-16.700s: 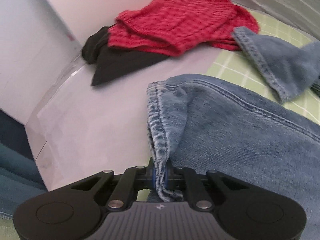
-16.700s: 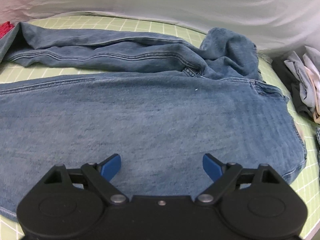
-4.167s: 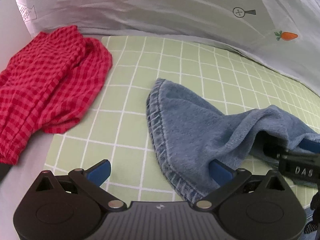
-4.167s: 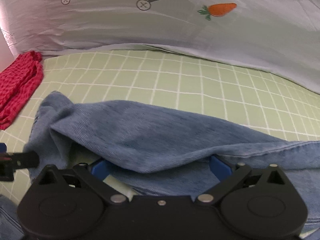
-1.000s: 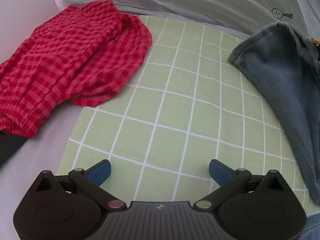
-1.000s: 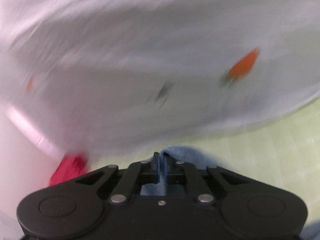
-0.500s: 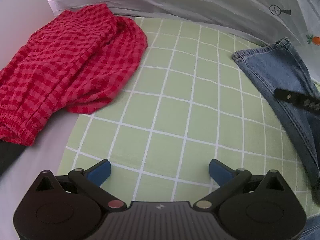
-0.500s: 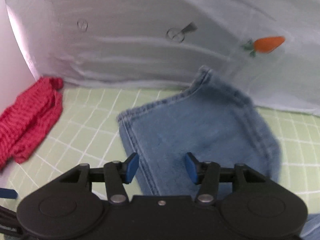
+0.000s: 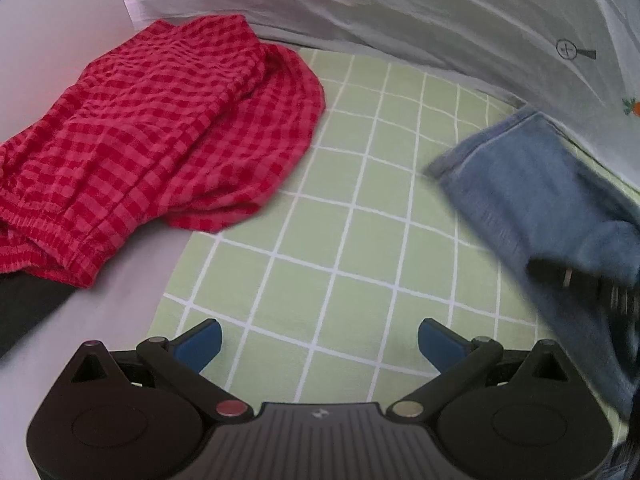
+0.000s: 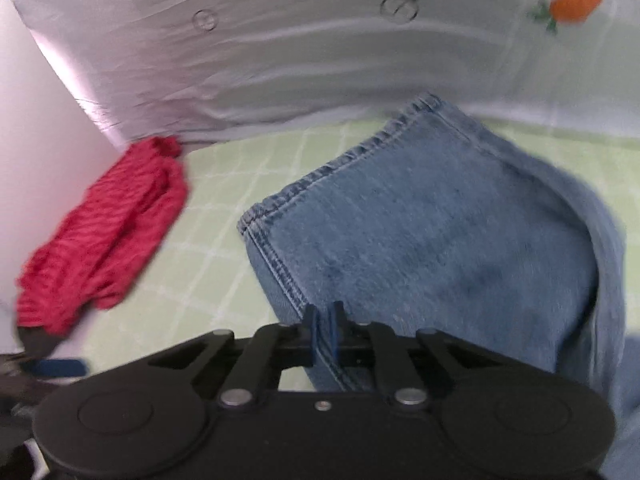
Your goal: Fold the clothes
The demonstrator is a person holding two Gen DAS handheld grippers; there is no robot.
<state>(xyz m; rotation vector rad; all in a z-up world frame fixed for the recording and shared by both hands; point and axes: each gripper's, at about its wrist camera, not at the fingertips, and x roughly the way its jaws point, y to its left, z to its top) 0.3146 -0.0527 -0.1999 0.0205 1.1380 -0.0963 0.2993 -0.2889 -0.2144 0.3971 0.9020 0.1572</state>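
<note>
Pinching the stitched side edge of the jeans (image 10: 436, 232), the right gripper (image 10: 323, 334) has its blue pads pressed together on the denim at the lower centre of its frame. Jeans lie on the green checked mat (image 9: 352, 208), right of the frame. Left gripper (image 9: 318, 340) stands spread, empty, over the mat; red checked garment (image 9: 152, 140) upper left.

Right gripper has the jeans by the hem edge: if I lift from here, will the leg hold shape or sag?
Likely sag: the jeans already bulge in a soft fold beside the right gripper, which is shut on one seam edge only. The denim looks thick with a double-stitched hem, so probably heavy for one pinch. The open left gripper hovers over the green mat and could take another edge.
</note>
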